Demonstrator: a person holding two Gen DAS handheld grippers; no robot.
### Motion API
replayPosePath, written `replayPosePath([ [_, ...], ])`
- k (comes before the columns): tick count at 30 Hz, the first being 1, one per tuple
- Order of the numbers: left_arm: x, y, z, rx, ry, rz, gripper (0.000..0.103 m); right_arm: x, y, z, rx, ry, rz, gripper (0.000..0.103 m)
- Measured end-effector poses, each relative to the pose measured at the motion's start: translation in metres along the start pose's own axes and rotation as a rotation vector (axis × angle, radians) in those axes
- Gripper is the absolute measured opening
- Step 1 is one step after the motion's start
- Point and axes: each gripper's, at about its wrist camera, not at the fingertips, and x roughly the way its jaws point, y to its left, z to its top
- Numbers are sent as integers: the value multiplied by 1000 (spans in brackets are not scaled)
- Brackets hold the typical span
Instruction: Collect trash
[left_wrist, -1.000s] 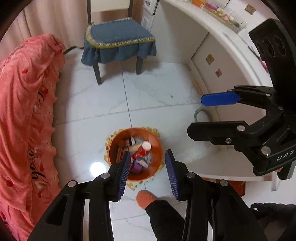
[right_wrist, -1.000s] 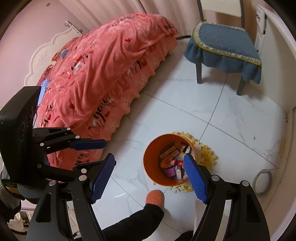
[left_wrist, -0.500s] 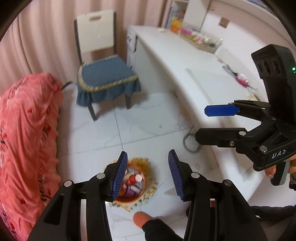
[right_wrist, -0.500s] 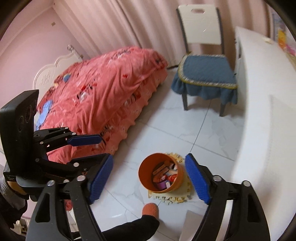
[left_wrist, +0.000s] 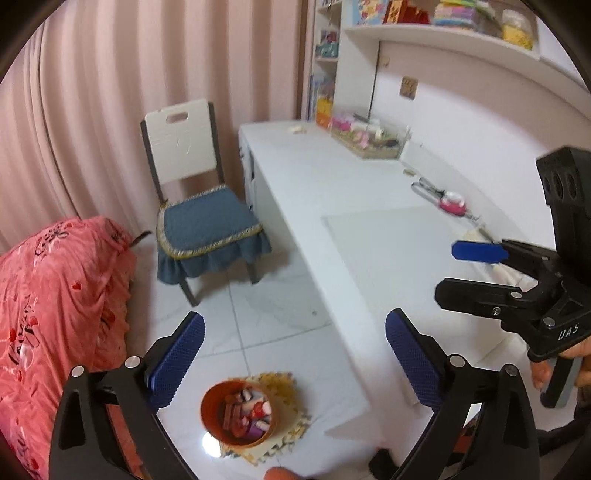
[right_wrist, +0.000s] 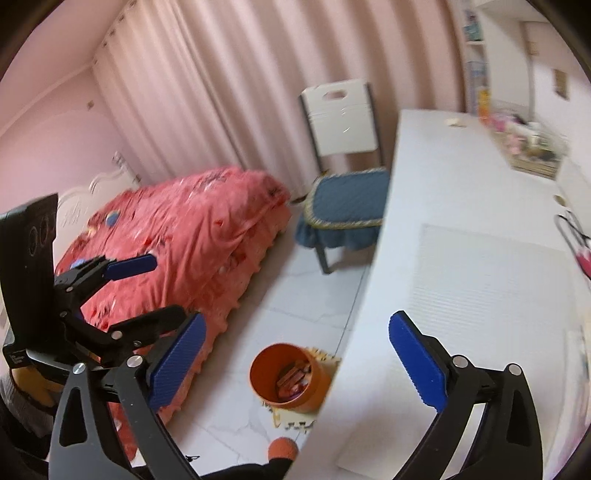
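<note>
An orange bin (left_wrist: 221, 437) stands on the floor far below, holding bottles and wrappers (left_wrist: 245, 408). My left gripper (left_wrist: 295, 332) hangs high above it, its jaws opening wide with nothing between them. My right gripper (right_wrist: 297, 328) is also high up, over the desk's edge, its jaws opening and empty; the bin (right_wrist: 312, 391) shows between its fingers from afar. The right gripper (left_wrist: 448, 271) appears over the desk in the left wrist view. In the right wrist view the left gripper (right_wrist: 166, 288) sits in front of the bed.
A white desk (left_wrist: 369, 229) runs along the right, with a tray of small items (left_wrist: 369, 140) and a pink object (left_wrist: 450, 201) on it. A blue-cushioned chair (left_wrist: 207, 225) and a red-covered bed (left_wrist: 55, 295) flank the floor. A foam mat (left_wrist: 284, 384) lies under the bin.
Both grippers have risen and tilted up, so the bin shrank below and the desk top came into view. Both pairs of jaws spread much wider.
</note>
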Motion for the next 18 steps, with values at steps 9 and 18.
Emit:
replayPosePath([
  [9, -13, -44, 8, -3, -85, -7, 97, -68, -30, -22, 31, -147, -137, 98],
  [18, -18, -71, 8, -18, -110, -31, 97, -85, -41, -39, 46, -194, -178, 98],
])
